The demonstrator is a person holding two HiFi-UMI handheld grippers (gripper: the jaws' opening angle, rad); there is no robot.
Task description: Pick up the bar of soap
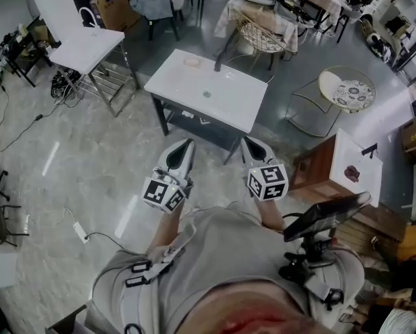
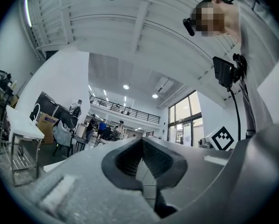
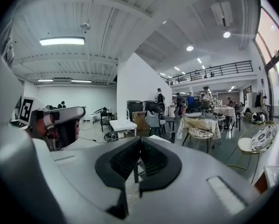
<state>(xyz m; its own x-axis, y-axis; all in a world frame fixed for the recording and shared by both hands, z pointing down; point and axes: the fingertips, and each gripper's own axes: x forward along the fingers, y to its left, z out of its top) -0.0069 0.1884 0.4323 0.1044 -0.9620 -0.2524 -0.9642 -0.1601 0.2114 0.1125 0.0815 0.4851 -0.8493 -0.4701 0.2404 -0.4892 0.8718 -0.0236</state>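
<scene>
A white table (image 1: pixel 229 106) stands on the floor ahead of me. A small greenish item (image 1: pixel 206 94), perhaps the bar of soap, lies near its middle; it is too small to tell for sure. My left gripper (image 1: pixel 183 147) and right gripper (image 1: pixel 249 145) are held side by side short of the table's near edge, both pointing towards it. In the left gripper view the left gripper (image 2: pixel 142 140) has its jaws shut, tips touching, with nothing between them. The right gripper (image 3: pixel 139 140) looks the same in its own view, shut and empty. Neither gripper view shows the soap.
A pale ring-shaped item (image 1: pixel 192 62) and a dark upright object (image 1: pixel 219 61) sit at the table's far edge. A second white table (image 1: pixel 90 47) is at back left. A wooden cabinet (image 1: pixel 337 169) with a white top, a round chair (image 1: pixel 347 89) and a wicker chair (image 1: pixel 260 37) stand to the right.
</scene>
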